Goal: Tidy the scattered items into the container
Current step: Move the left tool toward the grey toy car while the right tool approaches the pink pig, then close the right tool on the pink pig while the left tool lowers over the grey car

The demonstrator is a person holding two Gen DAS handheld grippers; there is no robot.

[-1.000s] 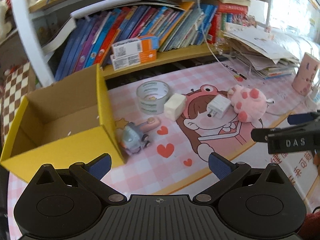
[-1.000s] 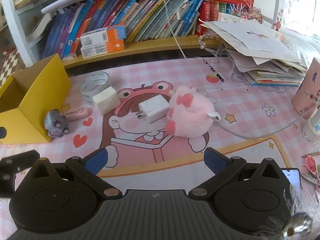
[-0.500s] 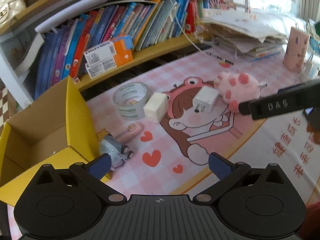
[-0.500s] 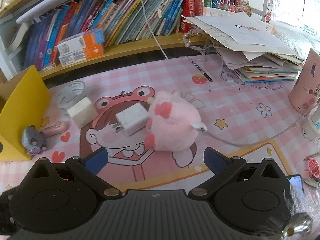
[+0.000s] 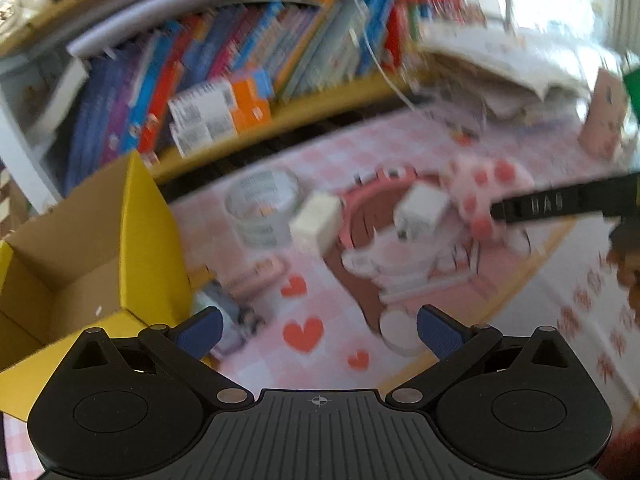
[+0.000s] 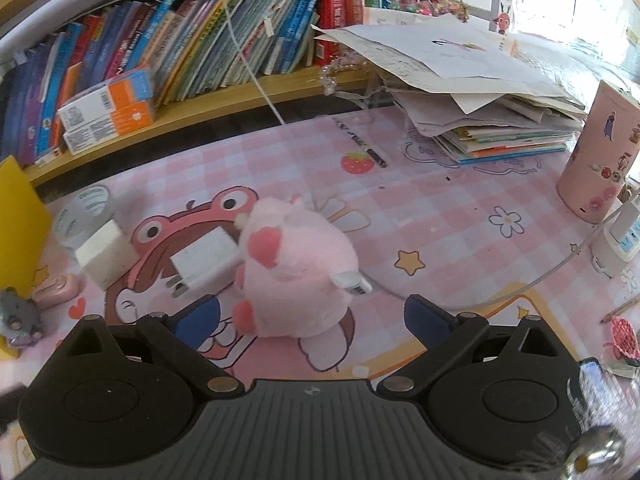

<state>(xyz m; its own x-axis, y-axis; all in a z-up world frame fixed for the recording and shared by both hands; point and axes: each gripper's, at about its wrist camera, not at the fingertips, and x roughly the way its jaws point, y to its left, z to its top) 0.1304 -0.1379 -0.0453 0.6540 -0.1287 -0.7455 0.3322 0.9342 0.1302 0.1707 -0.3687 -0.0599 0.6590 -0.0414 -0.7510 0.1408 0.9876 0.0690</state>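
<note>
left gripper (image 5: 318,326) agape, right gripper (image 6: 312,316) agape

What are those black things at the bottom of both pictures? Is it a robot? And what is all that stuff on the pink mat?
No robot here. A person holds a grabbing tool in each hand, and each tool carries a camera looking forward past its blue-tipped jaws. One picture is from the left gripper, the other from the right gripper. Both are open and hold nothing. On the pink mat lie a pink plush toy, a white charger, a white block, a tape roll, a small pink object and a grey toy. The yellow box is where they should go. The left picture is blurry.
</note>
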